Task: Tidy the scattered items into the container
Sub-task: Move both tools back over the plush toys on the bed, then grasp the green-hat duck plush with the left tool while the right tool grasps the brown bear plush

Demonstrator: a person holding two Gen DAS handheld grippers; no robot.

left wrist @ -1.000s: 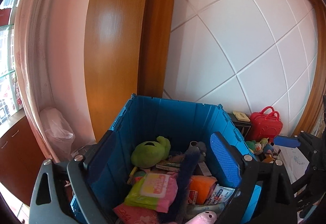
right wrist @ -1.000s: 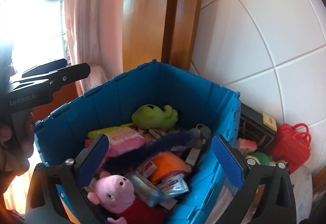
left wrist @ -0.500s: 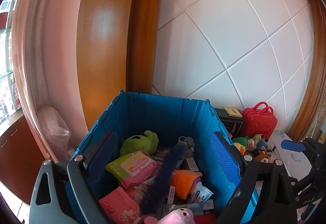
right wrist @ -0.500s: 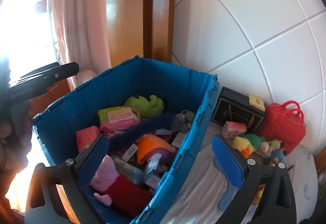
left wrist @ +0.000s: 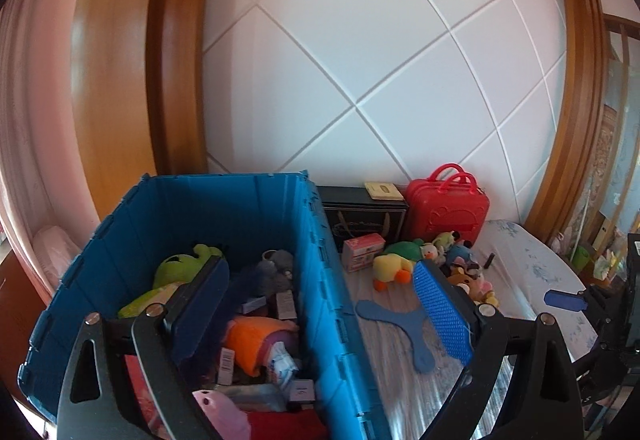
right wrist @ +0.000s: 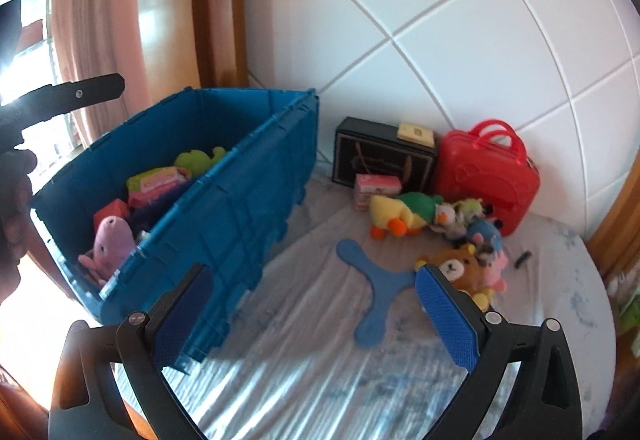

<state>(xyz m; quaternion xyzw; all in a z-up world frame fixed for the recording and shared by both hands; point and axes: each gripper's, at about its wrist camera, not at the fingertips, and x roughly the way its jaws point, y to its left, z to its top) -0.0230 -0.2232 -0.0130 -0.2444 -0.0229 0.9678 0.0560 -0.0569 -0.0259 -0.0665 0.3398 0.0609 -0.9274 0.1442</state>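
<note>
Back wall (right wrist: 460,20) is a white padded panel with diagonal seams, boxed in by glossy wood trim (left wrist: 176,52) on the left and a matching wood frame (left wrist: 576,88) on the right. Pink curtain (right wrist: 96,24) hangs at far left beside a window (right wrist: 28,32) blowing out with daylight. Bed (right wrist: 320,368) below has a pale striped sheet with blue floral print, wrinkled, brightly sunlit near the front

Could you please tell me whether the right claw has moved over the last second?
Yes. The right claw swung right: earlier it framed the blue crate's contents, now it sits over the bed beside it, near the blue boomerang.
</note>
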